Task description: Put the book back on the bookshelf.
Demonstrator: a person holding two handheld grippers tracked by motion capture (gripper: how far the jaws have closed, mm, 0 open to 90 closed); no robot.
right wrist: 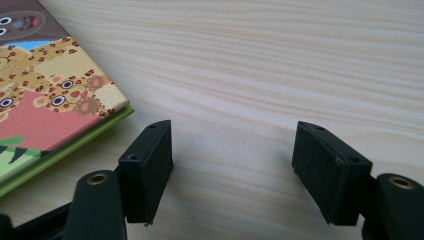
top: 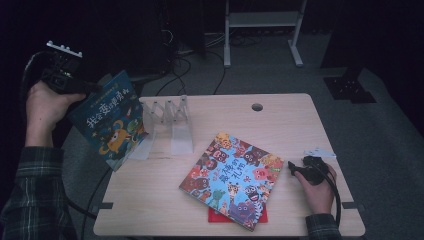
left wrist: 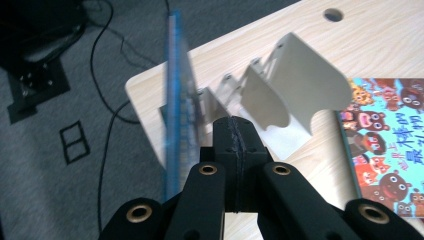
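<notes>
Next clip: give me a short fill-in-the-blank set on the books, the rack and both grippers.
1. The left gripper has its jaws ____, with nothing between them.
2. The blue book leans at the table's ____ edge in the high view, beside the white book rack.
3. The colourful book lies flat on top of a ____ book.
4. The right gripper rests on the table with its jaws ____.

Missing words: shut; left; red; open
</notes>
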